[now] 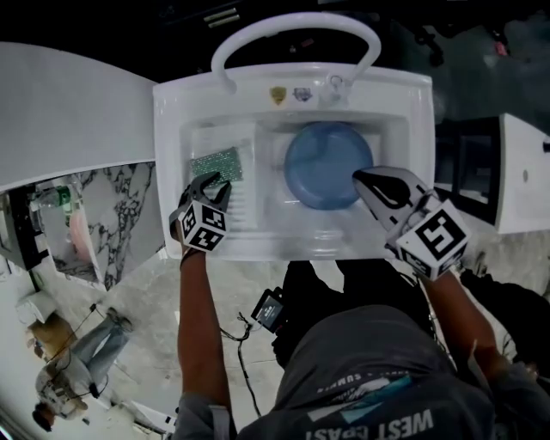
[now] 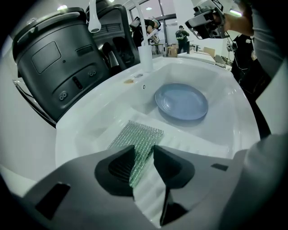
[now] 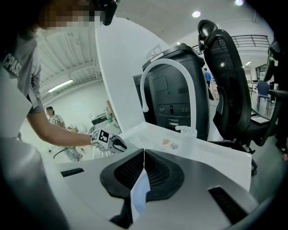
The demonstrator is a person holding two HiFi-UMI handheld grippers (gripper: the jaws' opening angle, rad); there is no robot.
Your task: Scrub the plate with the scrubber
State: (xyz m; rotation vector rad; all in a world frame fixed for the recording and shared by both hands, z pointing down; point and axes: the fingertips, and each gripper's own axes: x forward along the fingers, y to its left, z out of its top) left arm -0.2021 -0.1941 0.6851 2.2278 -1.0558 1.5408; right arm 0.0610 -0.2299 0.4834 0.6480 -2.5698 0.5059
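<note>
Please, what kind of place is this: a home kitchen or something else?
Probably an open office or lab with a demonstration sink, not a home kitchen. The white sink and its arched faucet stand among black office chairs, and other people stand in the large bright room behind.

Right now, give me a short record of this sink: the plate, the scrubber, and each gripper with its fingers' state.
plate: blue, lying in the basin of the white sink
scrubber: green, on the ribbed shelf left of the plate, apart from it
left gripper: open, fingers either side of the scrubber's near edge, not clamped
right gripper: fingers together, empty, by the plate's right edge in the head view; contact unclear
scrubbing: not yet begun
</note>
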